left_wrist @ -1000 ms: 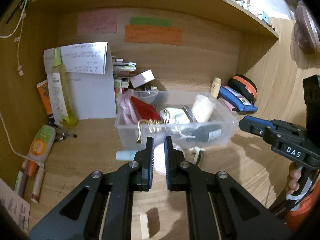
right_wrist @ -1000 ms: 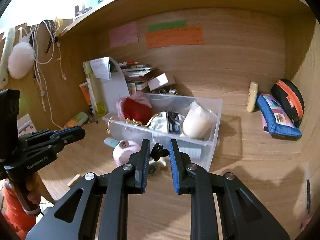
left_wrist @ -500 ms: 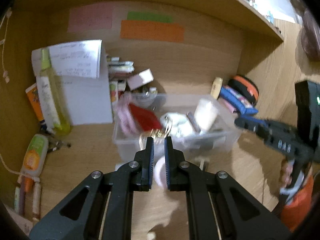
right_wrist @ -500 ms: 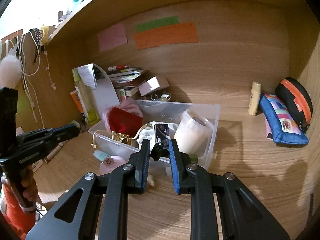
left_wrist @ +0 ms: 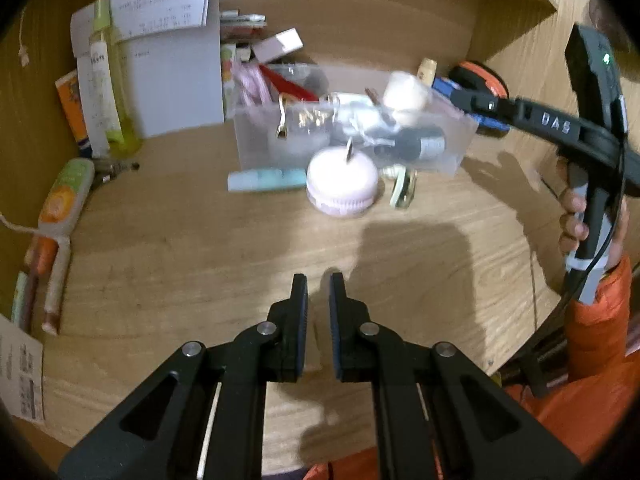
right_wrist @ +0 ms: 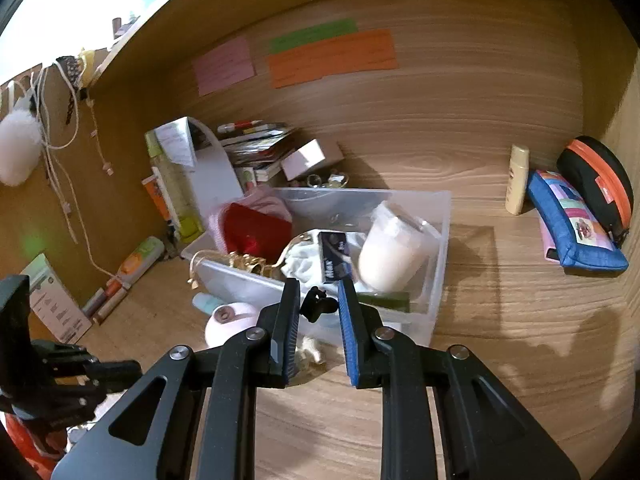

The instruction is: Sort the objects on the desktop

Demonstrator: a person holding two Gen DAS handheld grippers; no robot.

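A: Where is the small black claw-shaped clip (right_wrist: 316,307) sitting?

B: It is sitting between the blue-padded fingers (right_wrist: 347,322) of the right gripper (right_wrist: 319,295), just over the near wall of the clear plastic storage bin (right_wrist: 438,256). The jaws are standing slightly apart; whether they are pinching the clip cannot be told.

A: What is lying around the bin?

B: A round pale-pink macaron-shaped case (left_wrist: 342,182) is resting just beside its front wall, with a light-blue tube (left_wrist: 266,179) to one side of the case and a gold-coloured clip (left_wrist: 403,190) to the other, all on the wooden desktop (left_wrist: 224,248).

A: And the left gripper (left_wrist: 318,292)?

B: It is hovering well back from the bin over bare desktop, jaws nearly closed with a narrow gap, grasping nothing.
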